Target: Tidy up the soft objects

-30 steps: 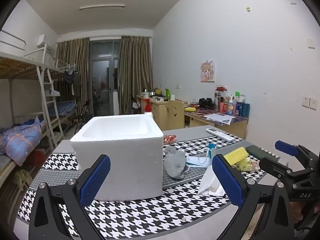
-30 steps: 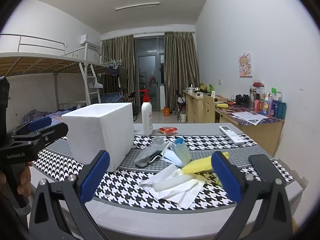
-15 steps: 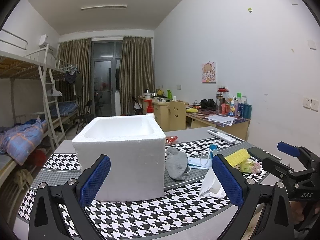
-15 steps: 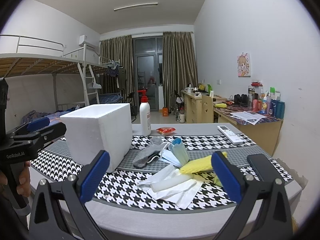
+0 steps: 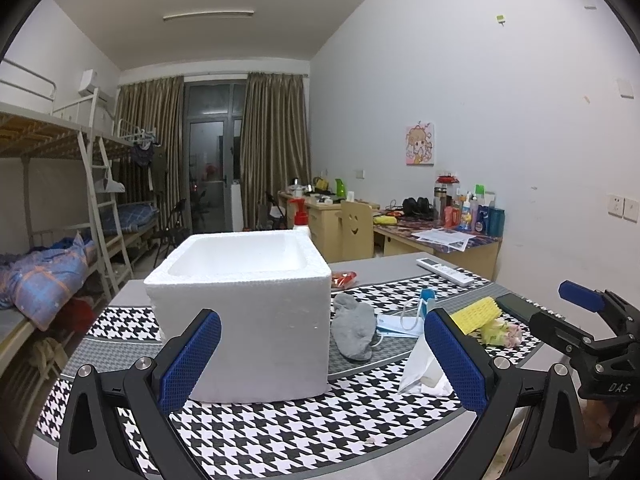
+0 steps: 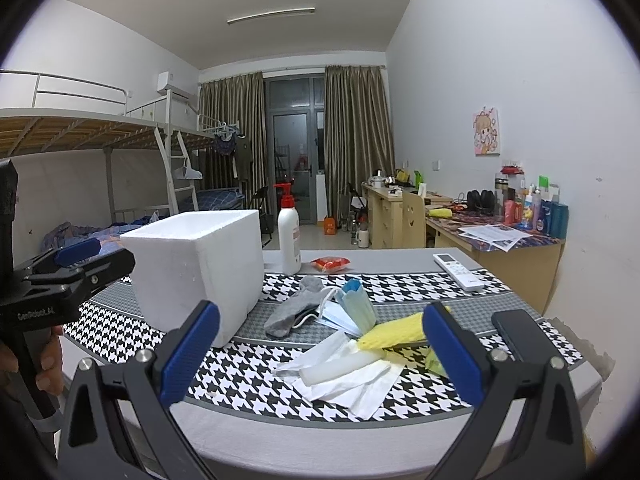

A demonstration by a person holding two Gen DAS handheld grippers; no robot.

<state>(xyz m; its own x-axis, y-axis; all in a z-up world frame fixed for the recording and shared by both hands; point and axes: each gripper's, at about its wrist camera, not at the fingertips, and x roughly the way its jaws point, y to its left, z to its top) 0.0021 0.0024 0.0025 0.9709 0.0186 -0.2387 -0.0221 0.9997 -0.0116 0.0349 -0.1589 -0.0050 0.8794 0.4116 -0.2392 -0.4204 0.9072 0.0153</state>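
Both grippers, left (image 5: 322, 360) and right (image 6: 318, 354), have drawn back slightly from the table's near edge, wide open and empty; sock (image 6: 294, 308), masks (image 6: 346, 312) and tissues (image 6: 352, 376) lie unsorted right of the box (image 5: 244, 304).

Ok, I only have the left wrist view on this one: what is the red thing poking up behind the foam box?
Observer: The right wrist view shows it is the pump of a white bottle, standing upright at the far corner of the box.
Reviewer: And the white stuff on the near side, is that one crumpled piece?
Observer: No. From the right it is several tissues spread out flat and overlapping, with a white roll lying across them.
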